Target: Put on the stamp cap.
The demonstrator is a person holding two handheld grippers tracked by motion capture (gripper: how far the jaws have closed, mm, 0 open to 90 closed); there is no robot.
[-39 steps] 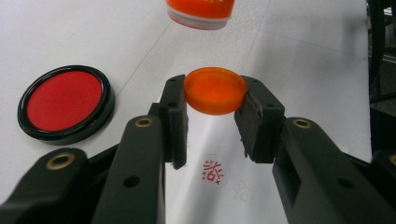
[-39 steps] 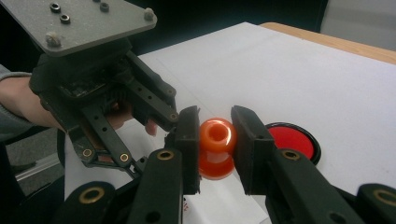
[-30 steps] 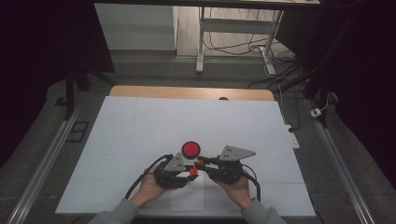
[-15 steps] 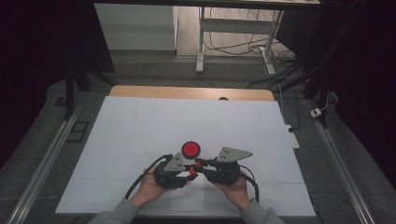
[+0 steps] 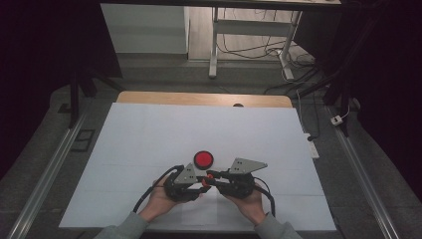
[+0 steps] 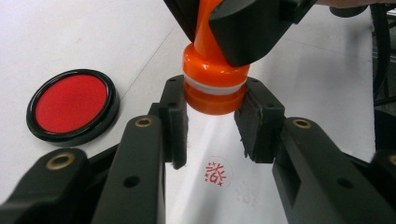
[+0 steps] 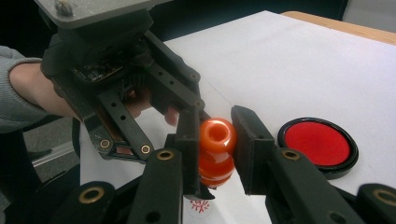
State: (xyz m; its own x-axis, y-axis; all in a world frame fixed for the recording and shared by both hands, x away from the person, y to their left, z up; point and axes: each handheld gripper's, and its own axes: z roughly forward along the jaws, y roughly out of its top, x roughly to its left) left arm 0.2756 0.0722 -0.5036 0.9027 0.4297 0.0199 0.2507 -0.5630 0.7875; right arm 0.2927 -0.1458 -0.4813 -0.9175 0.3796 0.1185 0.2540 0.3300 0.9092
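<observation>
Orange plastic stamp with a white band and rounded knob handle (image 6: 212,77) is held above the white paper sheet (image 5: 149,139) on the counter, near its front edge, between both hands. Left gripper (image 6: 212,123) has its fingers narrowed onto the stamp's lower orange base; in the left gripper view the pads press it on both sides. Right gripper (image 7: 215,149) has its fingers clamped on the upper handle part, as the right gripper view shows. So both are gripping the same stamp, one end each.

Round red ink pad in a black rim (image 5: 203,159) lies on the sheet just beyond the grippers, apart from the stamp. A small red stamped mark (image 6: 217,171) sits on the paper directly below the stamp, a fainter one just beside it.

Step looks like pulling base cap and handle apart, or fitting them together; can't tell which. To do it well: keep both grips firm, move straight along the stamp's axis, no twisting sideways. Keep the inked face off the paper to avoid smudging. Don't slacken one side before the other holds securely.
</observation>
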